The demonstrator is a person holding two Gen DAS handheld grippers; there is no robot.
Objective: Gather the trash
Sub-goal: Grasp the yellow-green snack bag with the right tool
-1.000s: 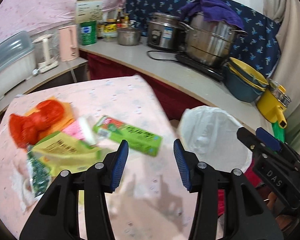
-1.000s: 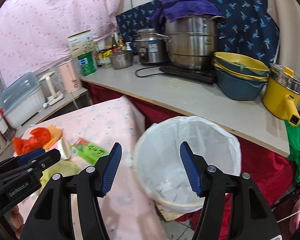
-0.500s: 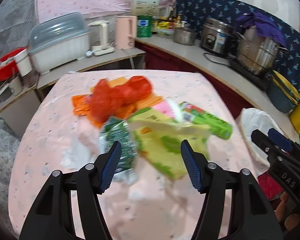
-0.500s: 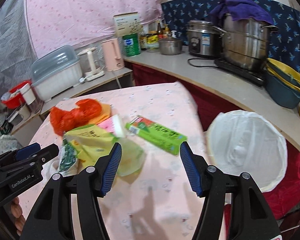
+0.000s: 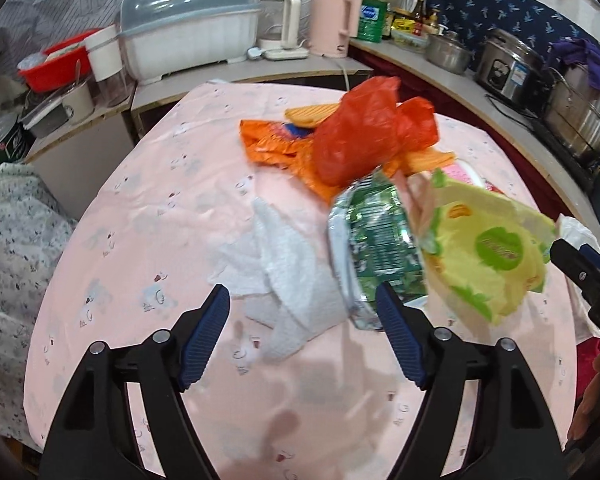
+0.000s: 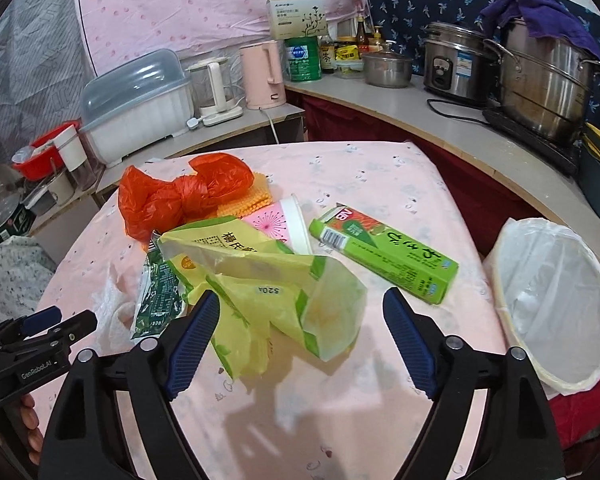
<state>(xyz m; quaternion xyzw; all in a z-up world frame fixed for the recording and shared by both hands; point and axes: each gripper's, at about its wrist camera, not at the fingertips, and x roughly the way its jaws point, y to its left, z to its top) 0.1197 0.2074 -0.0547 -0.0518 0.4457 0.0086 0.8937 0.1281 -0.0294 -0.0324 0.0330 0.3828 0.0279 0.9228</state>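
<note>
Trash lies in a heap on the pink table (image 5: 148,240): a red plastic bag (image 5: 364,136), orange wrappers (image 5: 276,144), white tissue (image 5: 288,272), a green foil packet (image 5: 376,240) and a yellow-green bag (image 5: 488,252). My left gripper (image 5: 304,336) is open and empty, just short of the tissue and foil packet. My right gripper (image 6: 300,340) is open and empty, just short of the yellow-green bag (image 6: 268,280). A green carton (image 6: 384,256) and a pink cup (image 6: 284,224) lie behind it. The white-lined trash bin (image 6: 556,304) stands at the table's right edge.
A counter (image 6: 440,128) runs behind and to the right with steel pots (image 6: 540,80), a rice cooker (image 6: 456,64), a pink kettle (image 6: 264,76) and a lidded white container (image 6: 136,108). A red bowl (image 5: 56,64) and jars sit at the far left.
Both grippers have swung left from the bin to the trash heap. The left one now faces the tissue and foil packet; the right one has come closer to the yellow-green bag.
</note>
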